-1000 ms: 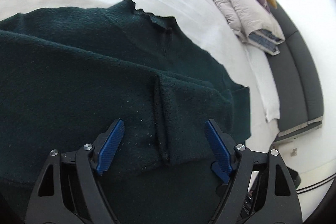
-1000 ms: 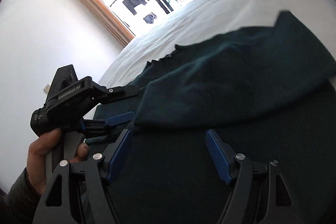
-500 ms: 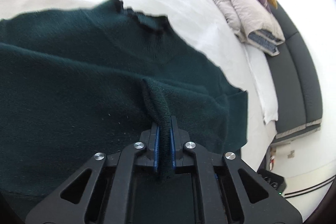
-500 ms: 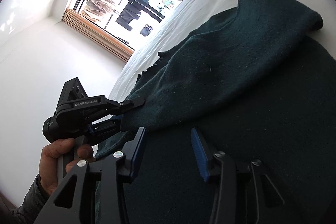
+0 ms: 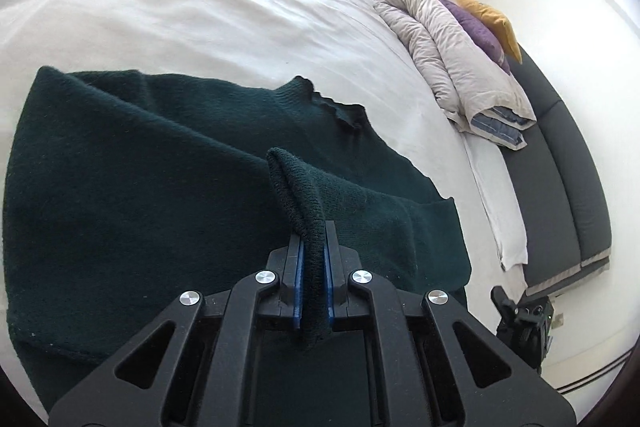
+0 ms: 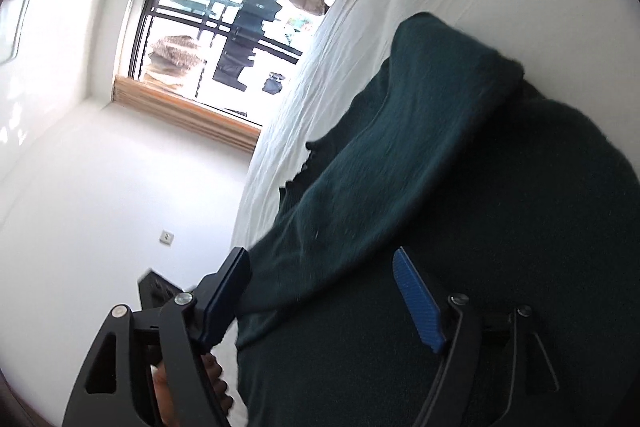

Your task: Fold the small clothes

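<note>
A dark green knit sweater (image 5: 160,195) lies spread on a white bed (image 5: 180,7). My left gripper (image 5: 313,267) is shut on a pinched ridge of the sweater's edge (image 5: 296,187) and holds it raised off the rest of the cloth. In the right wrist view the same sweater (image 6: 500,227) fills the lower right, with a folded flap across it. My right gripper (image 6: 320,291) is open, its blue pads either side of the flap's edge, not clamping it. The person's hand shows behind its left finger (image 6: 224,291).
A folded beige duvet (image 5: 452,55) with purple and yellow pillows (image 5: 488,23) lies at the bed's far right, beside a dark grey headboard (image 5: 560,167). A window (image 6: 224,39) and white walls lie beyond the bed's left edge.
My left gripper closed on the sweater's ridge and lifted it. My right gripper tilted and moved along the flap, staying open; the sweater shifted with the pull.
</note>
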The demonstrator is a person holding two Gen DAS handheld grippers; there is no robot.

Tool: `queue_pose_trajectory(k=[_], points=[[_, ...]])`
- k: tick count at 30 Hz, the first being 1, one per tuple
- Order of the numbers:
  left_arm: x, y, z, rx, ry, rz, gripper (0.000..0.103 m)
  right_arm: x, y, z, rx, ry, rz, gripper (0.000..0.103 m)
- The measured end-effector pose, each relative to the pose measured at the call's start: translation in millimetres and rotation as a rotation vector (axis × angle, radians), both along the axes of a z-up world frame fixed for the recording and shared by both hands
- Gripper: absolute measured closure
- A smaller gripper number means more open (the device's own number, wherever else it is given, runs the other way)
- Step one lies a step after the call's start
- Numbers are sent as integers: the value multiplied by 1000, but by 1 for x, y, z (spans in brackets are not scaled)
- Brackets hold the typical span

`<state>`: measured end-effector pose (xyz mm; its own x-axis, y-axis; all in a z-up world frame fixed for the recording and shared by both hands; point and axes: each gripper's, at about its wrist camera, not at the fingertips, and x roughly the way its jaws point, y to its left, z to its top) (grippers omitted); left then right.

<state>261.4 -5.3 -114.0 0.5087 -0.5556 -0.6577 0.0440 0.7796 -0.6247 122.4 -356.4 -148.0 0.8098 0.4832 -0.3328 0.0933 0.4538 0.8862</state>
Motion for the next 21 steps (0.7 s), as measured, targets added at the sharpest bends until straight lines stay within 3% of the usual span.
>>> queue_pose_trajectory(k=[4,9,12,18,21], points=[[-6,36,-9,-12,5,50,96,9,-28,-11,120,51,-89,28],[3,65,-22,-12,30,62,96,13,-42,-14,171,41,-171,28],[6,61,-30,17,45,52,96,16,-44,-18,200,40,-198,28],[6,49,-26,5,13,36,96,39,-38,-12,202,39,-144,28],[2,45,-19,20,4,20,96,42,-55,-9,227,-5,-205,28]])
